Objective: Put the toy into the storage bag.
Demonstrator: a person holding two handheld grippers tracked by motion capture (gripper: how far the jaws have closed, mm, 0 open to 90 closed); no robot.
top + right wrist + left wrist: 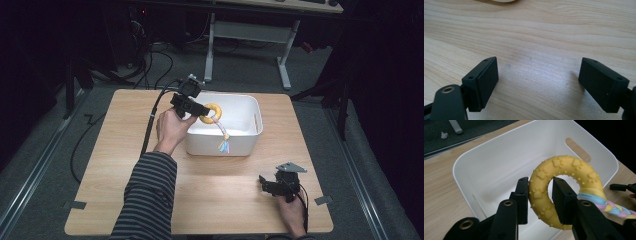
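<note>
The left gripper (pixel 540 195) pinches the yellow ring toy (pixel 564 190) over the white bin (pixel 247 107). Its braided rope (pixel 222 137) hangs over the rim and might pull the toy out. The right gripper (pixel 539 82) rests wide apart and empty on the worktop (pixel 215 190).

Table (pixel 210 190) brightly lit from above – surroundings fall dark – close gripper views slightly soft.

Left sleeve (pixel 147 197): dark with thin grey stripes | left gripper (pixel 199 109): black, black cable | right gripper (pixel 265 186): black, grey three-cornered plate, screw holes in jaws
</note>
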